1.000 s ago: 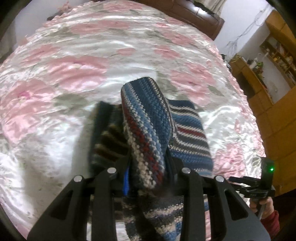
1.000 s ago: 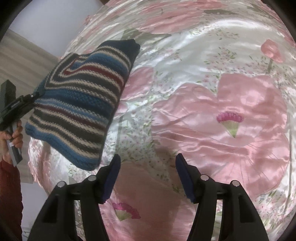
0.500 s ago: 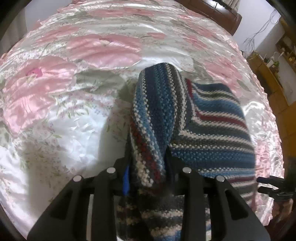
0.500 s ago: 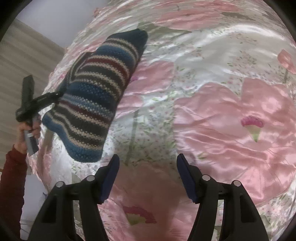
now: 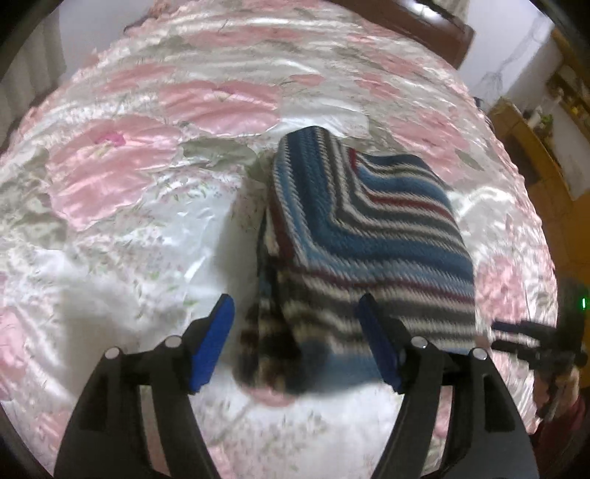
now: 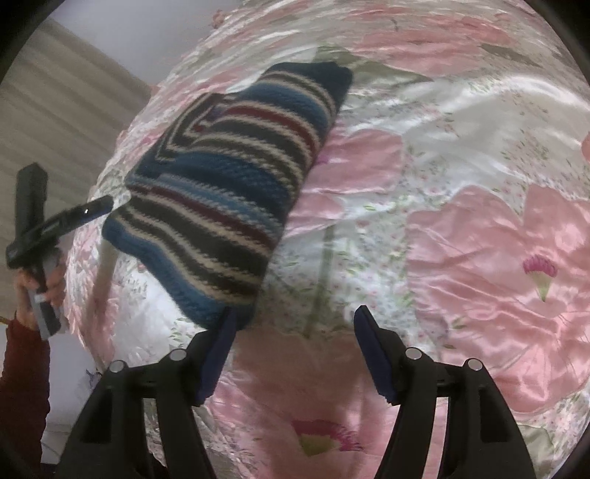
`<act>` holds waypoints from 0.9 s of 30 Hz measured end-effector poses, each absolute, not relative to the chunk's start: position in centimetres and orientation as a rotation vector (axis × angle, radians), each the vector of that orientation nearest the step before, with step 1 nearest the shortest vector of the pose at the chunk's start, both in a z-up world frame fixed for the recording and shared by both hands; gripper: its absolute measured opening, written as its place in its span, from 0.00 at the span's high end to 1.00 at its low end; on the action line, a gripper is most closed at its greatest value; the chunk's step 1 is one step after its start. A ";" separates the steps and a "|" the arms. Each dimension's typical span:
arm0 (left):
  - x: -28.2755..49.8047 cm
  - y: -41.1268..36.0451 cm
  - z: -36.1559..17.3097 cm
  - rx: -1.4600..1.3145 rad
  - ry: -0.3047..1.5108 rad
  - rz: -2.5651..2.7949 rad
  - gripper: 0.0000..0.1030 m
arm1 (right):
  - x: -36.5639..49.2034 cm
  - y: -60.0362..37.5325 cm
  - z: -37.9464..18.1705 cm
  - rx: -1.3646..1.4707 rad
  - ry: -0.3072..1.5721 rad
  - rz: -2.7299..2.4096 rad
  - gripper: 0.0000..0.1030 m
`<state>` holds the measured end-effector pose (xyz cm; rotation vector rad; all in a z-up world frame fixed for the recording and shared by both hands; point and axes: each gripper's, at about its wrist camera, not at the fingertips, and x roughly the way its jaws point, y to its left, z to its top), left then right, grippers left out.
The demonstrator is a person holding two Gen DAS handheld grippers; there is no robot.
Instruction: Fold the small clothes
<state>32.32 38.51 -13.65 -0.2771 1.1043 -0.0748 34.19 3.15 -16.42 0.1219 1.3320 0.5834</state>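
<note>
Knitwear first: the striped knitted garment (image 5: 368, 235) lies folded on the bed cover (image 5: 140, 191), blue, grey, cream and dark red bands running across it, one folded layer turned over the rest so the stripes meet at an angle. In my right view the same piece (image 6: 228, 191) sits toward the cover's left edge, its near corner just in front of my right tongs' left pad. The picture from my left side is blurred at the garment's near end, so I cannot tell how neatly that edge lies.

My left tongs (image 5: 295, 331) stand spread wide, blue pads either side of the garment's near end, gripping nothing. My right tongs (image 6: 293, 342) are likewise parted and empty, over bare pink-flowered satin beside the garment.

At the left of my right view, my left hand (image 6: 40, 283) in a dark red sleeve (image 6: 22, 383) grips the other tool's handle. A wooden headboard (image 5: 424, 25) shows past the cover's far edge, and wooden shelving (image 5: 545, 121) stands to the right.
</note>
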 end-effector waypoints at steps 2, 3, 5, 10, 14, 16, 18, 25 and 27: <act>31.4 38.1 -13.6 -0.239 1.111 -0.057 0.32 | 34.1 3.9 -16.2 0.110 1.334 0.590 0.35; 31.3 38.1 -13.7 -0.239 1.116 -0.059 0.32 | 34.0 4.1 -16.1 0.106 1.335 0.592 0.35; 31.2 38.1 -14.1 -0.244 1.130 -0.064 0.32 | 33.9 4.6 -15.8 0.094 1.336 0.590 0.35; 31.5 38.0 -15.5 -0.267 1.167 -0.079 0.64 | 33.9 5.7 -15.6 0.083 1.347 0.593 0.34; 31.4 38.4 -16.5 -0.301 1.180 -0.080 0.88 | 33.9 6.5 -15.7 0.082 1.349 0.603 0.34; 31.1 38.6 -16.5 -0.309 1.171 -0.084 0.90 | 33.8 6.7 -15.8 0.087 1.353 0.607 0.34; 30.6 39.0 -16.1 -0.326 1.150 -0.079 0.91 | 33.8 6.9 -15.9 0.088 1.355 0.609 0.34; 29.5 40.4 -16.0 -0.341 1.124 -0.060 0.91 | 34.0 6.7 -16.0 0.083 1.357 0.615 0.34; 29.9 40.4 -18.2 -0.344 1.168 -0.041 0.91 | 34.2 6.8 -16.3 0.094 1.366 0.614 0.34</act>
